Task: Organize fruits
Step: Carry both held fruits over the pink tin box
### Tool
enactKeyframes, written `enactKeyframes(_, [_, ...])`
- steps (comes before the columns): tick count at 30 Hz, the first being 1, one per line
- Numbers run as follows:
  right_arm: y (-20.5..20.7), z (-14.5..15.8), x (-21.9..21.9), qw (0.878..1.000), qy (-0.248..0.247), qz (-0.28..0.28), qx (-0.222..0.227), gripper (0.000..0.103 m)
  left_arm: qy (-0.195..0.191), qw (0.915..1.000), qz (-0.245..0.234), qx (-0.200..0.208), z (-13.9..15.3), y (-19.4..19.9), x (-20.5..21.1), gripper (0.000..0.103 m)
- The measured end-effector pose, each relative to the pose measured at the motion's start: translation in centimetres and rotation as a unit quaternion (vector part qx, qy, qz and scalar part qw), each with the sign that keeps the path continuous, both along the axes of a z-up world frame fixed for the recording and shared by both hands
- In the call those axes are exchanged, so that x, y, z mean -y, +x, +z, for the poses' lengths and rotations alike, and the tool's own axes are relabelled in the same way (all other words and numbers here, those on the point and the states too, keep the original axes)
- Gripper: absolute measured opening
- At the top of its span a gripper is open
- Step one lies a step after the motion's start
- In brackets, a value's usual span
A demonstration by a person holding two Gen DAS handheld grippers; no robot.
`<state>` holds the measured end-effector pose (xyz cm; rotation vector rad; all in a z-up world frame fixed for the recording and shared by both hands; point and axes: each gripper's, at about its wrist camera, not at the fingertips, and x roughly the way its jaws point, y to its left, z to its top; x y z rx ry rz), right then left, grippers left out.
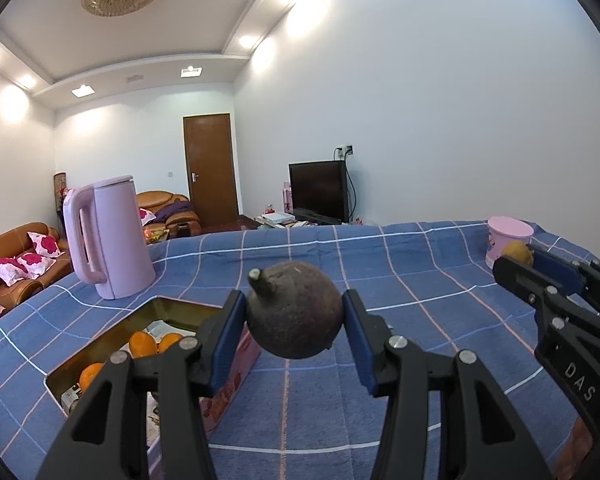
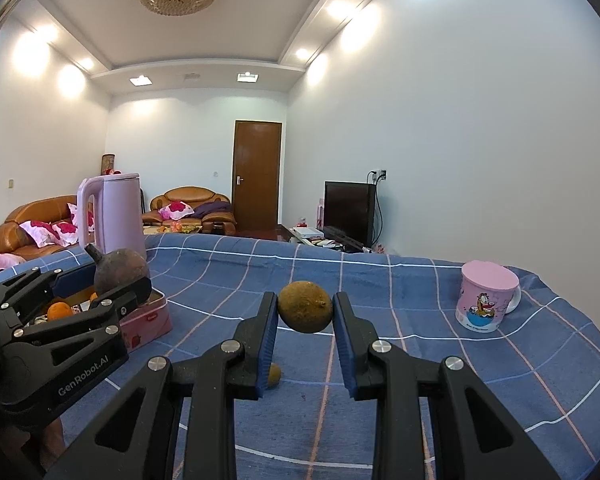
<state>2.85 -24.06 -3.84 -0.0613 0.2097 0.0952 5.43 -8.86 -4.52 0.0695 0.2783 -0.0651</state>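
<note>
My left gripper (image 1: 295,322) is shut on a dark brown round fruit (image 1: 296,312) with a short stem, held above the table beside an open pink tin box (image 1: 236,384). Several oranges (image 1: 142,343) lie in the box. My right gripper (image 2: 305,314) is shut on a small olive-brown fruit (image 2: 305,305), held in the air over the blue checked cloth (image 2: 400,360). Another small brownish fruit (image 2: 275,374) lies on the cloth, half hidden under its left finger. The right wrist view shows the left gripper (image 2: 118,280) with its dark fruit (image 2: 120,268) above the box (image 2: 148,322).
A lilac kettle (image 1: 108,236) stands behind the box at the far left. A pink lidded mug (image 2: 486,296) sits at the far right of the table. Sofas, a door and a television lie beyond the table's far edge.
</note>
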Motion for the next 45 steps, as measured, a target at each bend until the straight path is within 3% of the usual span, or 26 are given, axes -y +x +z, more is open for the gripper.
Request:
enactKeyframes(23, [1.5,-0.4,-5.5,0.997,-0.005,0.067,-0.023,0.030,-0.003,0.9984,0.048,-0.028,-0.2,0.7,-5.6,0.051])
enactKeyframes(45, [4.3,-0.5,-16.8,0.980,-0.039,0.188,-0.051,0.030,-0.014,0.9868,0.140,-0.080,-1.3,1.9,-14.3,0.051])
